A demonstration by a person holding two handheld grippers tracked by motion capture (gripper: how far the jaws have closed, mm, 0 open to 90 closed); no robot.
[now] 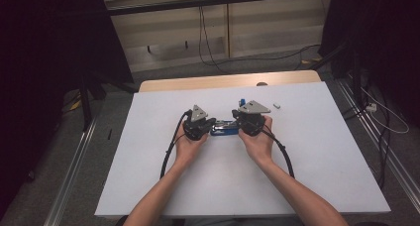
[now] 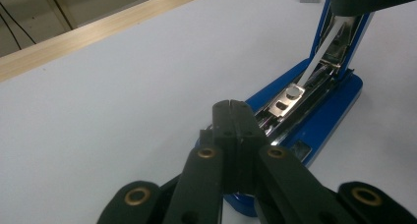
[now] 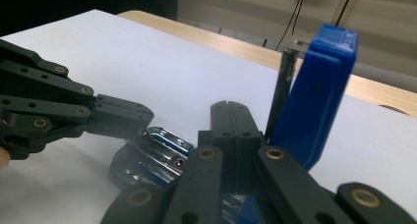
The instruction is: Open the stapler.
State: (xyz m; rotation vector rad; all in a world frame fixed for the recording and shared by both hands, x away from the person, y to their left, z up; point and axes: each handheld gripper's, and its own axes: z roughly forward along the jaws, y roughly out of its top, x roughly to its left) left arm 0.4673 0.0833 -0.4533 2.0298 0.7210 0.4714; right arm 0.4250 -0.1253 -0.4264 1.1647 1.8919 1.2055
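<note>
Left gripper view, blue stapler [image 2: 322, 118] (lid hinged up), chrome magazine [image 2: 290, 98] bared, both grippers' jaws together.

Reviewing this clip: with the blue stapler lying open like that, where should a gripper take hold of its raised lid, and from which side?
Probably across the flat side faces of the raised lid near its free top end, coming from above. The lid stands steeply upright off the stapler's base, so its narrow width should fit between jaws, and the upper end sits clear of the metal magazine.
</note>
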